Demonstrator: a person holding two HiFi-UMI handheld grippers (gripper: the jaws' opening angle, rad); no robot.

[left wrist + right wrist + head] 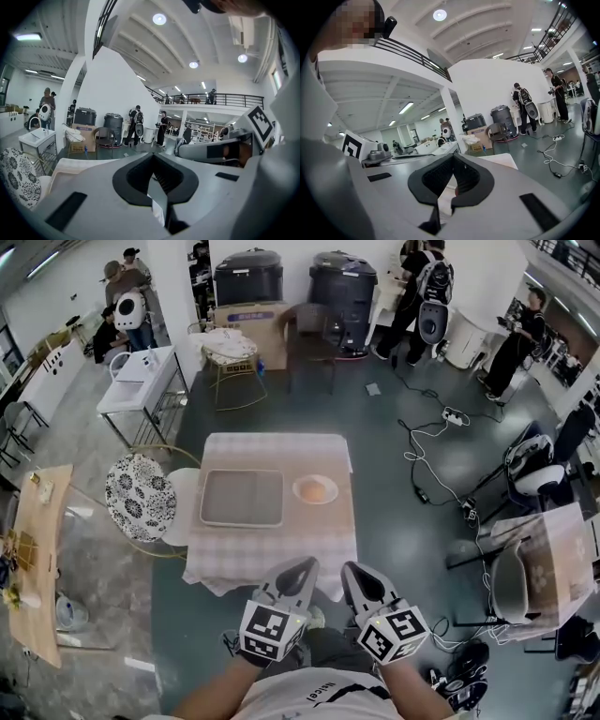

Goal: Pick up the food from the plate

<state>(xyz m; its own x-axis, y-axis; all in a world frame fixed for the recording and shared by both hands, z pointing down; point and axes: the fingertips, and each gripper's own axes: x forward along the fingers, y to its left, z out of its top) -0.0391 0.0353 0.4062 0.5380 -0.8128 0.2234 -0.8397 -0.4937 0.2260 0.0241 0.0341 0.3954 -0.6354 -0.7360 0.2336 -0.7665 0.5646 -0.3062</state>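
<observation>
A small white plate (299,491) holding an orange piece of food (316,489) sits on the right side of the table with the checked cloth (272,549). A grey tray (242,498) lies to the plate's left. Both grippers hover in front of the table's near edge, well short of the plate. My left gripper (307,564) (153,155) is shut with nothing in it. My right gripper (349,568) (453,156) is beside it, jaws also meeting at the tips and empty. The left gripper view shows the right gripper's marker cube (259,123).
A chair with a black-and-white patterned cushion (141,495) stands at the table's left, and a wooden table (37,549) lies farther left. Cables and a power strip (455,415) lie on the floor at right, near a chair (525,577). People stand at the back.
</observation>
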